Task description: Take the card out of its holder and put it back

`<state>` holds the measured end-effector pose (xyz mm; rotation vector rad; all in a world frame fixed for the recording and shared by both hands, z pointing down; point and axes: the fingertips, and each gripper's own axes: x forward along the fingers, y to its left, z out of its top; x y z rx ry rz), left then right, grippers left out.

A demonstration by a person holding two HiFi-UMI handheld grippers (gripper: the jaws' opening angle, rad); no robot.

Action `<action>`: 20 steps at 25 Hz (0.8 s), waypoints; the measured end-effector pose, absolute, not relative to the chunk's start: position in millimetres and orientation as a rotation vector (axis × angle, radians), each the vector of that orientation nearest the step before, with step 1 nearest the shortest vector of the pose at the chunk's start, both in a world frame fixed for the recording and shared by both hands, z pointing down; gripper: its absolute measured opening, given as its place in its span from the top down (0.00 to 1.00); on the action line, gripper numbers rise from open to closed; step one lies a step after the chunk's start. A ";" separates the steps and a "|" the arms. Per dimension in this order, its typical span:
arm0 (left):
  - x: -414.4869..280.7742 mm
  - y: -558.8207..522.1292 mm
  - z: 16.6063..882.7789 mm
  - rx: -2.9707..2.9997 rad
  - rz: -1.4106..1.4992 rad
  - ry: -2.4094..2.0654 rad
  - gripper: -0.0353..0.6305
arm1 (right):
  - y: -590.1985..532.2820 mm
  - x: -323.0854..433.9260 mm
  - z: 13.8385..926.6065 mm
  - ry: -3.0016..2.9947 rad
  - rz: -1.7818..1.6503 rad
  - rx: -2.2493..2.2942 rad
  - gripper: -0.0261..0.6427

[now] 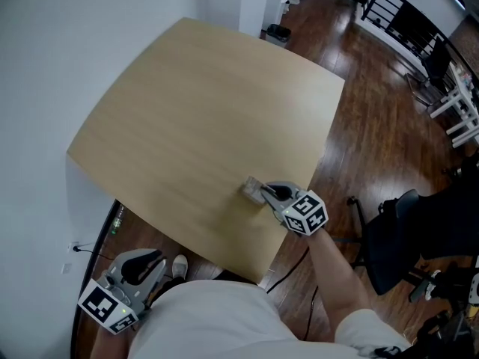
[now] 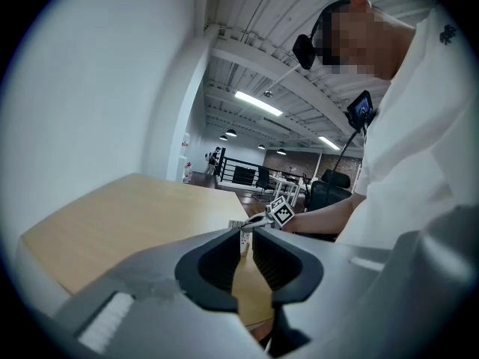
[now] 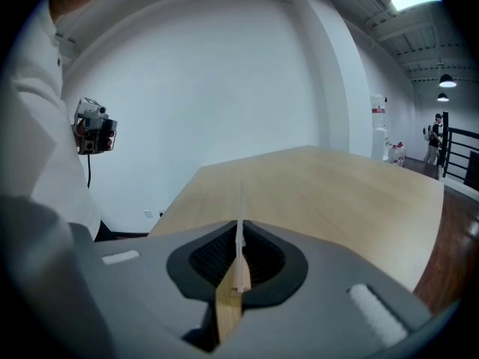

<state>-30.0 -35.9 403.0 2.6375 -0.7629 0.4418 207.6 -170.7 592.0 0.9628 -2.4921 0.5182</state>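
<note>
Card [image 3: 239,200] stands edge-on, clamped between the closed jaws of my right gripper [image 1: 261,194], low over the table [image 1: 187,111] near its near-right edge. I can't pick out the holder, so I can't say whether the card is coming out or going back. I judge the grip is made and the transfer is still to do. Left gripper [image 1: 153,260] hangs below the near edge, its jaws barely apart and empty.
</note>
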 end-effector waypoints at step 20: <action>-70.6 -43.5 395.9 2.751 0.352 -0.602 0.86 | -148.7 197.3 489.0 -2.437 0.316 1.143 0.93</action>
